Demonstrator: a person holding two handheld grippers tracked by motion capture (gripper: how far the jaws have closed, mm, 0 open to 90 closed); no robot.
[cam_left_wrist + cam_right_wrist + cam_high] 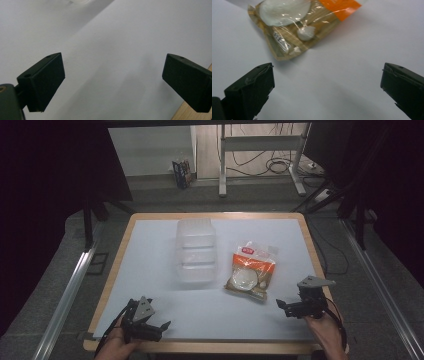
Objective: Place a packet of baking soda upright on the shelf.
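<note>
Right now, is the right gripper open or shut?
Open. The right gripper has its jaws wide apart over bare white table, nothing between them; the snack bag lies ahead, untouched.

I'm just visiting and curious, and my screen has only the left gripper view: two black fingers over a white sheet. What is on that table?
Observer: A clear plastic box stands near the middle of the table.
Operator: Anything else there?
Observer: A food bag with an orange label lies to the right of the box, apart from it.
Operator: Is the other hand busy with it?
Observer: No. The right gripper points at the bag with its fingers wide apart, short of it and holding nothing.
</note>
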